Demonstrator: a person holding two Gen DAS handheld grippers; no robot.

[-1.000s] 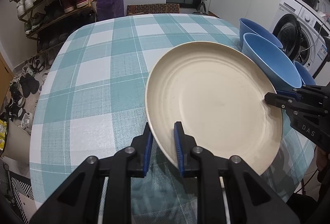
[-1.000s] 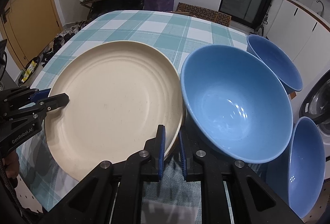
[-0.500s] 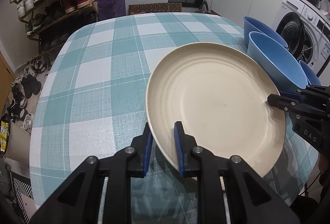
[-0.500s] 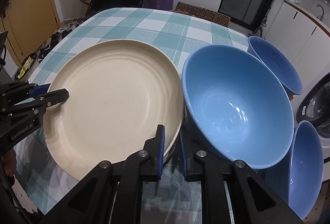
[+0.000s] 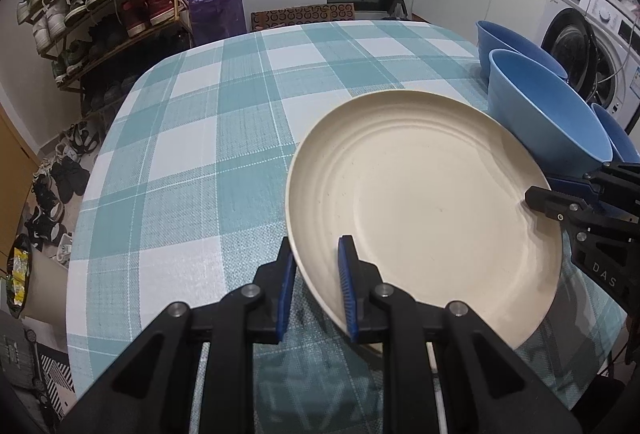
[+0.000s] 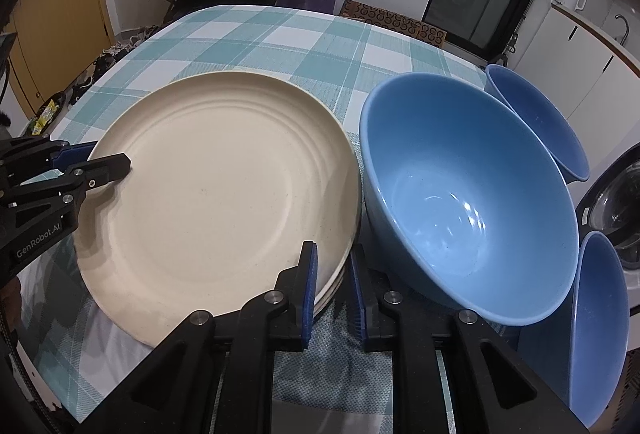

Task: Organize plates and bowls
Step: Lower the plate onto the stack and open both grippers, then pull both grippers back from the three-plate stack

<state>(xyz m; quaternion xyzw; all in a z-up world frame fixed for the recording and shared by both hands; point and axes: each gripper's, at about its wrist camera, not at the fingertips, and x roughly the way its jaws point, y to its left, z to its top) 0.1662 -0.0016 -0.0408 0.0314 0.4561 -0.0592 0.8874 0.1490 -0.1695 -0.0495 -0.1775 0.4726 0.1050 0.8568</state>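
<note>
L gripper (image 5: 316, 254) is clamped on the near-left rim of the top plate (image 5: 420, 202): the rim runs between its blue pads, one pad above and one under. R gripper (image 6: 332, 258) sits at the opposite edge, and its jaws are opening. The rim of the plate stack (image 6: 334, 286) is between them, inner pad over the top plate's face, outer pad w/ a thin dark gap to the stack's edge, so no squeeze there that I can see. The stack is cream, w/ at least two more rims showing under the top plate in the R view. It lies on the near part of the table (image 6: 280, 42), which has a teal and white check cloth. Just beside the stack on its right is a big blue bowl (image 6: 460, 194), tilted, rim close to the plates; can't tell if they touch. Behind it is a 2nd blue bowl (image 6: 536, 122), also tilted, its rim overlapped by the big one. A 3rd blue bowl (image 6: 600, 314) is at the near right table edge, standing steeply on its side. The far half of the cloth is bare. Past the table: shoe rack (image 5: 108, 6) far left, purple bag (image 5: 216, 6) next to it, doormat (image 5: 304, 16) by a dark door, washer (image 5: 580, 46) at right.
</note>
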